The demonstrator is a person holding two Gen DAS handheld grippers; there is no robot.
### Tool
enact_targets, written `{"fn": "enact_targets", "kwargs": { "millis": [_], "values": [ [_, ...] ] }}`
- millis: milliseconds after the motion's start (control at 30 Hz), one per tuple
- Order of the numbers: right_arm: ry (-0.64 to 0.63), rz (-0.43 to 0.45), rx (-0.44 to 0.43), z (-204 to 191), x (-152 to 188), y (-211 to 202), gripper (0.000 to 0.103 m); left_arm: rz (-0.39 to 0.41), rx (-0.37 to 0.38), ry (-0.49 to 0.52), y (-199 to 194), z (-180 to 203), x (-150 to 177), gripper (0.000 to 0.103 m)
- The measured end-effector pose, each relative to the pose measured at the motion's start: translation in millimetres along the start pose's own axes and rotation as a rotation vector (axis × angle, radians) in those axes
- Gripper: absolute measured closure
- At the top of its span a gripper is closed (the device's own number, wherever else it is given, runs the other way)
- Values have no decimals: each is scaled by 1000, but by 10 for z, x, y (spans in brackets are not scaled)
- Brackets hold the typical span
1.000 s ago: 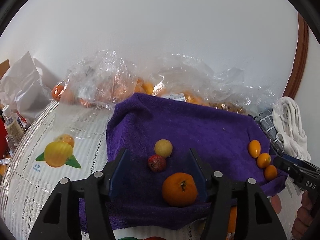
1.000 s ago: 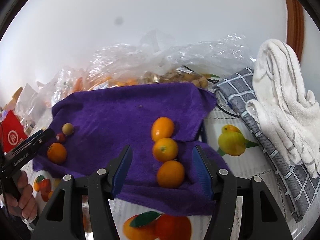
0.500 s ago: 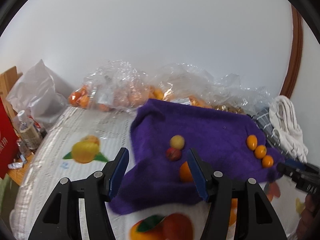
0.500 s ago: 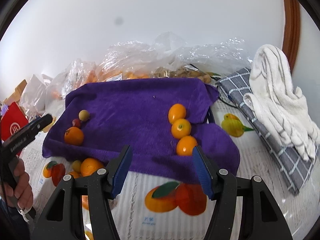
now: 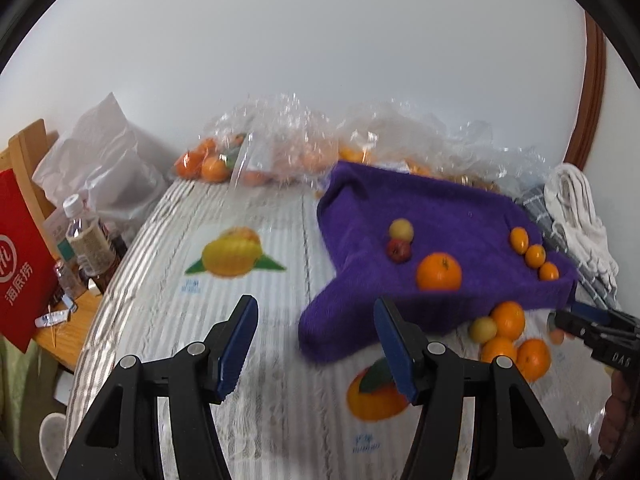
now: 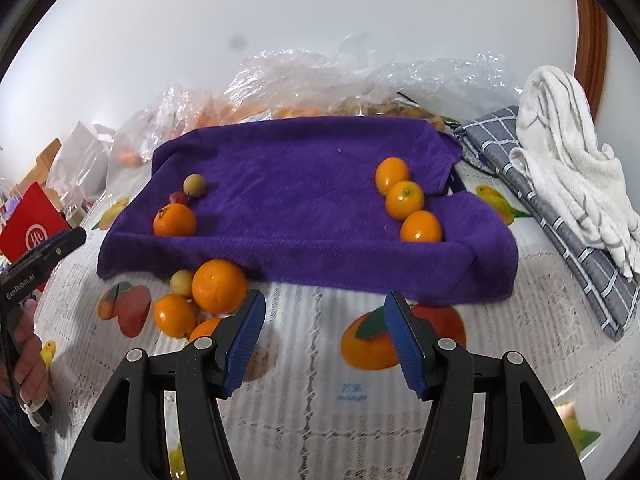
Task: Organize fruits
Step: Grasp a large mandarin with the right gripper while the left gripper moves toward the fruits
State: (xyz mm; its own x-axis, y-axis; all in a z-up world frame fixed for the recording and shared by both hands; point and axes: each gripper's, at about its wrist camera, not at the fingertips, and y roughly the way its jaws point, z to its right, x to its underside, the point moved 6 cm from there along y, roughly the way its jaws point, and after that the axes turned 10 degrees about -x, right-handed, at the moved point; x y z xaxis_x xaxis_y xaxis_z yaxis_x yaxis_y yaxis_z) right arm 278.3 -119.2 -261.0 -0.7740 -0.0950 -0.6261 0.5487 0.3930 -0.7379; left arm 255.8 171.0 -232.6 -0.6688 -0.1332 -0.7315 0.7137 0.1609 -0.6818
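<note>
A purple towel lies on the fruit-print tablecloth. On its left part sit an orange, a small red fruit and a yellowish round fruit; on its right, three kumquats stand in a row. In front of the towel's left edge lies a loose heap of oranges with a pale fruit. My right gripper hangs open over bare cloth just before the towel. My left gripper is open and empty, left of the towel.
Clear plastic bags of oranges line the wall behind the towel. A grey checked cloth and white towel lie at the right. At the table's left edge stand a red bag, bottles and a white bag.
Both grippers have drawn back from the towel, so the fruits look smaller and farther. The left view has swung left; the loose heap of oranges before the towel has come into sight.
</note>
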Motion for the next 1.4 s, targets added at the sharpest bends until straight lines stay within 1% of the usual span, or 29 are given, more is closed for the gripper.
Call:
{"fn": "enact_targets", "kwargs": {
  "millis": [67, 167, 333, 500, 567, 600, 733, 833, 867, 1033, 1067, 1100, 1167, 1267, 1333, 1400],
  "values": [
    [5, 0, -5, -9, 23, -11, 42, -20, -5, 8, 6, -15, 62, 45],
    [19, 1, -10, -3, 69, -28, 42, -29, -10, 20, -5, -40, 131, 45],
    [20, -7, -39, -85, 166, -35, 42, -45, -6, 2, 30, -78, 182, 45],
    [-4, -10, -111, -293, 198, -34, 44, -44, 5, -9, 43, -77, 185, 45],
    [-31, -20, -147, -402, 215, -17, 44, -41, 12, -12, 41, -79, 182, 45],
    [-53, -26, -149, -455, 228, 5, 44, -41, 14, -15, 41, -81, 184, 45],
    [-87, -63, -142, -558, 292, 135, 44, -66, 18, -23, 84, -92, 205, 45],
    [-89, -112, -108, -573, 333, 285, 44, -78, 16, -29, 113, -105, 213, 45],
    [-89, -117, -104, -569, 340, 307, 44, -79, 15, -32, 115, -109, 214, 45],
    [-94, -99, -80, -592, 296, 367, 45, -68, 12, -31, 103, -112, 211, 45],
    [-96, -94, -78, -590, 290, 367, 50, -66, 12, -29, 100, -107, 207, 45],
    [-101, -92, -74, -591, 289, 368, 58, -65, 10, -26, 99, -104, 206, 45],
    [-103, -88, -82, -594, 283, 362, 62, -72, 2, -19, 108, -94, 213, 45],
    [-91, -84, -92, -544, 278, 310, 62, -100, 10, 2, 148, -53, 246, 45],
    [-89, -70, -77, -475, 270, 239, 62, -133, -7, 22, 210, -33, 277, 45],
    [-88, -56, -58, -385, 265, 164, 62, -162, -7, 25, 258, -41, 309, 45]
  ]
}}
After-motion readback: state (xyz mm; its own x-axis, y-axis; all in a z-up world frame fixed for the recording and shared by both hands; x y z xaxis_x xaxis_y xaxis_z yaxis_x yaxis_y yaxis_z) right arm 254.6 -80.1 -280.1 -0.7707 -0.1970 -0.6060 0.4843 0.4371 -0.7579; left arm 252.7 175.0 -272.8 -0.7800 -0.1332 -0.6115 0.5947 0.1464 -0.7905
